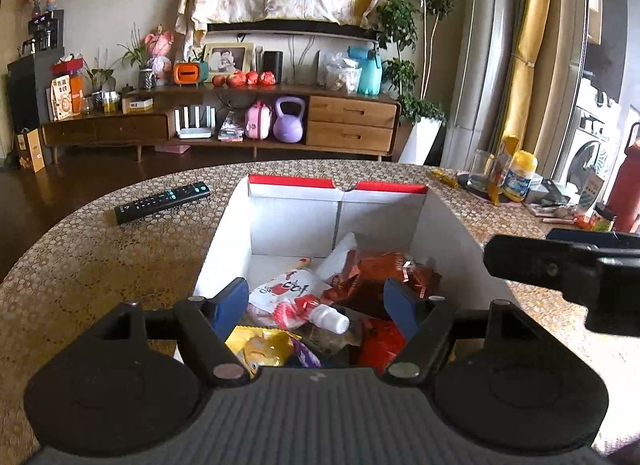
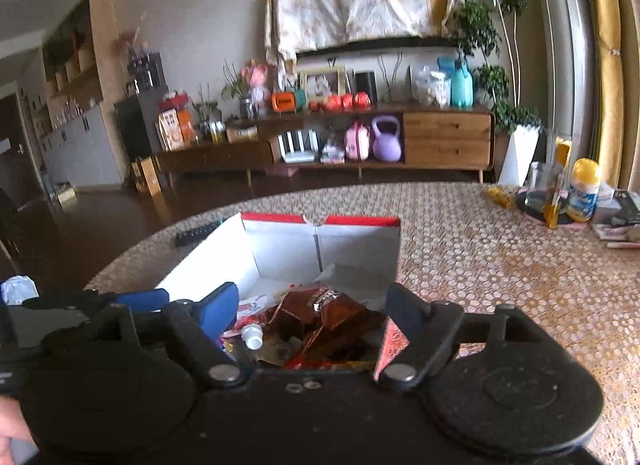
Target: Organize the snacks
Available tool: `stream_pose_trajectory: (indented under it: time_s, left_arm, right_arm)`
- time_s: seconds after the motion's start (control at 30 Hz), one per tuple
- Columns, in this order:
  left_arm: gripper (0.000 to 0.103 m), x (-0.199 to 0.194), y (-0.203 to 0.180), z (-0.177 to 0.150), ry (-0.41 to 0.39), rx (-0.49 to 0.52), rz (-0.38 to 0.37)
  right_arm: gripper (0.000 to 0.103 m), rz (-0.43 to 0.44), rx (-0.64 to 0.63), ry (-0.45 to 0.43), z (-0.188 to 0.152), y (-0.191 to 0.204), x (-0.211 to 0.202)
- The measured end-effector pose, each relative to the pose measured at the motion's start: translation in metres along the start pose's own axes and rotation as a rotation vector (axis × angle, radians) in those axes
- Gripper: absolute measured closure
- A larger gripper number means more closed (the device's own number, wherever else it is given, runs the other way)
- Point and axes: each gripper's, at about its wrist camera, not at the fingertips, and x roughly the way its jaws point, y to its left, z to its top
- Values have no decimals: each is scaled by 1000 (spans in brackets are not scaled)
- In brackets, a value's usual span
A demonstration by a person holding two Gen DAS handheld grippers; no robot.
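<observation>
Snack box (image 1: pixel 296 221), white card, red rim: snacks (image 1: pixel 372 277) heaped inside, gathered for tidiness. Left gripper (image 1: pixel 316 305) and right gripper (image 2: pixel 316 309) above its near end, jaws apart, empty. Remote (image 1: pixel 162 201) left of box.

White box (image 1: pixel 292 221) with red rim, open, centre frame; snack packets (image 1: pixel 376 277) and white-capped pouch (image 1: pixel 296 297) piled inside, lower centre.
</observation>
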Motion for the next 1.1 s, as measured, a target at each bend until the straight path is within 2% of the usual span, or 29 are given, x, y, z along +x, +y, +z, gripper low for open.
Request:
stream_pose_trajectory:
  time_s: [0.27,0.3,0.37,0.53,0.63,1.1]
  left_arm:
    - [27,-34,-22,-13,-23,2,-8]
    - [26,-38,-25,-15,-27,3,-11]
    - [18,-46,-31,-20,-33,2,-5]
    - [17,-61,-41,-27,-43,6,-2]
    - [10,-69,-44,-31,-43,-3,2]
    - [9,-80,-61,-46,-35,25,16]
  right_arm:
    - [17,-7,48,-34,-14,-12,-34]
    - [17,-9,50,-36,-15,-13,-37]
    - [15,-14,63,-41,-21,-16,-45]
    - [9,-27,91,-55,-28,-20,-61]
    - [4,-31,104,-66,-33,-21,-69]
    - [1,-23,134,-77,-53,-23,-90]
